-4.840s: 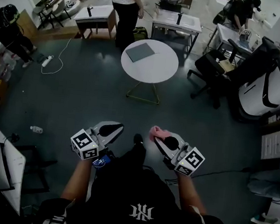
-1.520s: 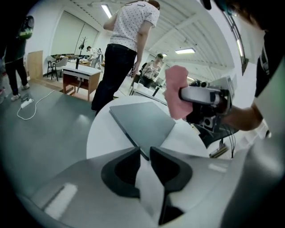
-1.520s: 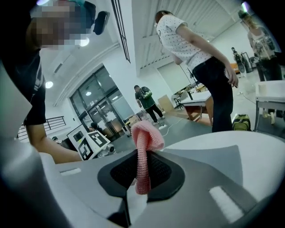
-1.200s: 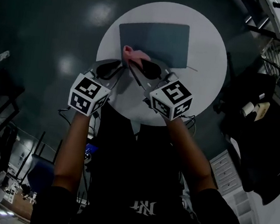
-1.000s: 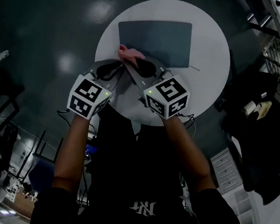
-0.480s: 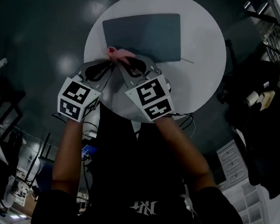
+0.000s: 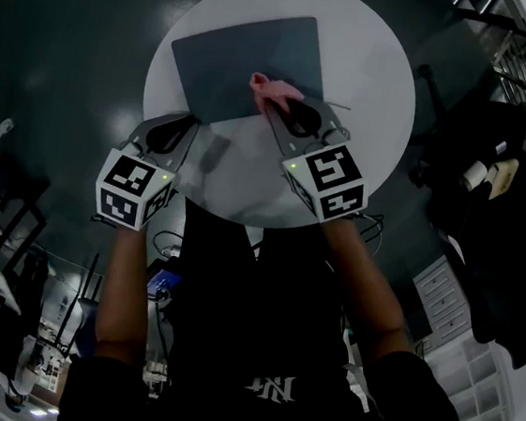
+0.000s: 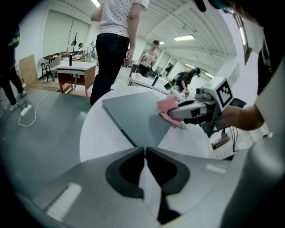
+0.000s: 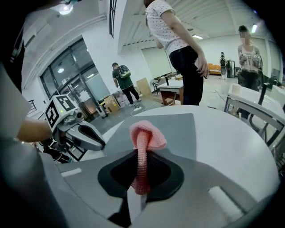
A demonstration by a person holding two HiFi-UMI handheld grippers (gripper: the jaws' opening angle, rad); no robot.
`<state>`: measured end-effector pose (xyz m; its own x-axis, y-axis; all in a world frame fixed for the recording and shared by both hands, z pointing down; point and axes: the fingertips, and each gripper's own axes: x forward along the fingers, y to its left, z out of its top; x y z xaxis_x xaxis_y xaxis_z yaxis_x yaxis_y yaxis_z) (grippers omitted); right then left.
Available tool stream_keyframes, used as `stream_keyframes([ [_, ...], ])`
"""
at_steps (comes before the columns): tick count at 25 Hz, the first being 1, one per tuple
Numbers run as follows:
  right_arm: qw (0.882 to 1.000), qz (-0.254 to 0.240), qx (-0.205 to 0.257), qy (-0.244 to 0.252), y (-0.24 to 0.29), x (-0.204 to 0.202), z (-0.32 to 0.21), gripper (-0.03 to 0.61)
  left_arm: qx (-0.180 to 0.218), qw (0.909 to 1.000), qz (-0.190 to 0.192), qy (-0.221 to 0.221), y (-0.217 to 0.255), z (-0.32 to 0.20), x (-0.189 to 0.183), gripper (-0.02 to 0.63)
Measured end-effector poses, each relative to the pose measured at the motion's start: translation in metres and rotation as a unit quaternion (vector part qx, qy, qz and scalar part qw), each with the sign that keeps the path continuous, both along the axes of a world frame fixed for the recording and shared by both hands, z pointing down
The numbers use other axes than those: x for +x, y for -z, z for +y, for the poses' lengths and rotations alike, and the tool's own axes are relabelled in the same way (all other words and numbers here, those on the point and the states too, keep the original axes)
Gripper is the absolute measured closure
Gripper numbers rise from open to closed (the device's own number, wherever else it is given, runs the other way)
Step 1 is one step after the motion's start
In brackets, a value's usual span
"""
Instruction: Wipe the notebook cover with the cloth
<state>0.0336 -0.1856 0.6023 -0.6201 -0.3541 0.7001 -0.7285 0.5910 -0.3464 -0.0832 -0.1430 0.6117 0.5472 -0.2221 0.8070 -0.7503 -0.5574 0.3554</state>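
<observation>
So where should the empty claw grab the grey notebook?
Probably the near left corner of the flat grey rectangular notebook, coming in low from the near side with the left claw. It lies flat and thin, so only an edge can be pinched, and the pink knitted cloth sits further right.

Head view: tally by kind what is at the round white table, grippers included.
grey flat notebook: 1
pink knitted cloth: 1
two-jaw grippers: 2, the left gripper and the right gripper
Total: 4

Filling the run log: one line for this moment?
right gripper: shut on pink knitted cloth, over grey notebook | left gripper: shut, empty
</observation>
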Motion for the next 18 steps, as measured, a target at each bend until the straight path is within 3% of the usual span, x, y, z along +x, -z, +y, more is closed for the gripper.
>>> stream_keyframes([
  [18,0.994,0.074,-0.004,-0.084,-0.004,0.104,-0.015,0.548,0.002,1.0,-0.004,-0.005,0.0,0.004,0.005,0.595],
])
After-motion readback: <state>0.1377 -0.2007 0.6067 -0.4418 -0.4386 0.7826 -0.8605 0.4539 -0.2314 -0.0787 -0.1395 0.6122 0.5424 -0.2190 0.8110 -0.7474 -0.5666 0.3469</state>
